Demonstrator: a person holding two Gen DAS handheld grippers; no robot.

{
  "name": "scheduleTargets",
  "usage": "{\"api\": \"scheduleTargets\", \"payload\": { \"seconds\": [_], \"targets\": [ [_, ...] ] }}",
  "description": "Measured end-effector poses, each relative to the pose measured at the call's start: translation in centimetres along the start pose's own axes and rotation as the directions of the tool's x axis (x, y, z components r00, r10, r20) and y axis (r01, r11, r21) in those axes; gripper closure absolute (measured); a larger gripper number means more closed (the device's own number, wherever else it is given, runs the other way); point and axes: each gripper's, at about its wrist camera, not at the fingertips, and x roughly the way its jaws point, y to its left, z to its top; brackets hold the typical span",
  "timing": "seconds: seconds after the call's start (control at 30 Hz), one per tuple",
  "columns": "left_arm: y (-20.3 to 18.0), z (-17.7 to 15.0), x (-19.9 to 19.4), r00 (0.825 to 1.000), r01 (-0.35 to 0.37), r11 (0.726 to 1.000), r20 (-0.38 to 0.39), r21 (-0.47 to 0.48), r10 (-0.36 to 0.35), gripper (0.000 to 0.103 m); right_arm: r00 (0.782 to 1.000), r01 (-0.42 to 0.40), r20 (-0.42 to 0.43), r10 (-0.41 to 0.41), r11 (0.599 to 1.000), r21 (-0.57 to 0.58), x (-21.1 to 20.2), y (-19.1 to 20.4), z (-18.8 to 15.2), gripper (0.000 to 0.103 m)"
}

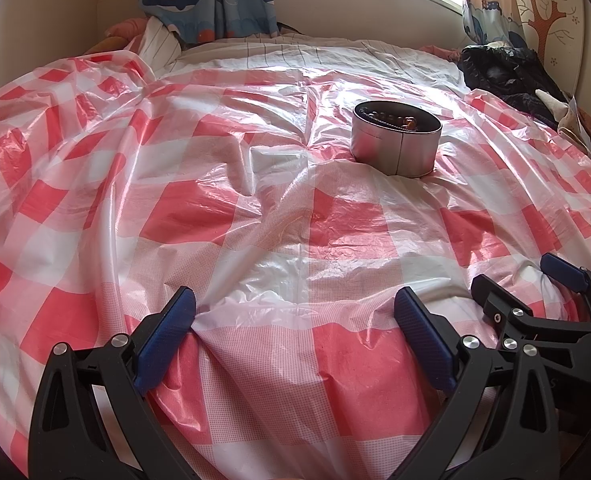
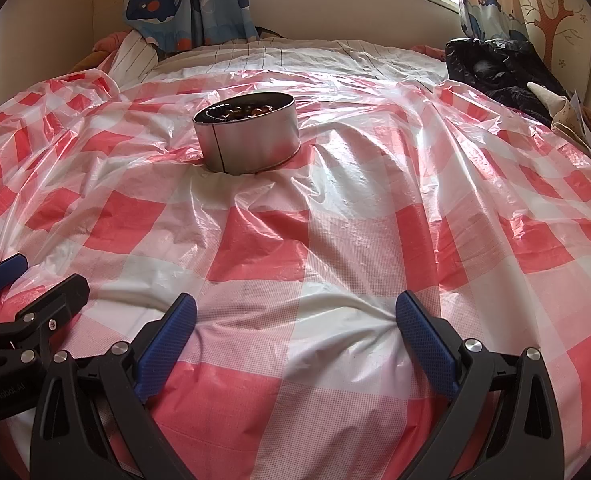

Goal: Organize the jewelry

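We are resting both claws low on a bed covered by a red-and-white checked plastic sheet [image 1: 255, 208]. Faint lettering on the left claw's black frame, seen from the right wrist, is too blurred to read surely. The left claw [image 1: 295, 340] and right claw [image 2: 295, 340] are both gaping wide, holding nothing, pads pressing the sheet. Beaded jewelry [image 2: 251, 111] is lying inside the round metal tin [image 2: 251, 140], well ahead.
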Motion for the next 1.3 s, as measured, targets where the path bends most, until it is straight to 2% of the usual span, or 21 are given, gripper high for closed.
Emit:
{"api": "scheduleTargets", "payload": {
  "seconds": [0.67,1.3],
  "targets": [
    [-0.07,-0.10,0.27,1.000,0.026,0.999,-0.014,-0.019,-0.026,0.007,1.000,0.000,0.002,0.000,1.000,0.001,0.07,-0.07,0.08,0.008],
    [-0.11,0.01,0.18,1.000,0.011,1.000,-0.010,-0.021,-0.012,0.007,1.000,0.005,0.003,-0.005,1.000,0.002,0.18,-0.19,0.29,0.008]
  ]
}}
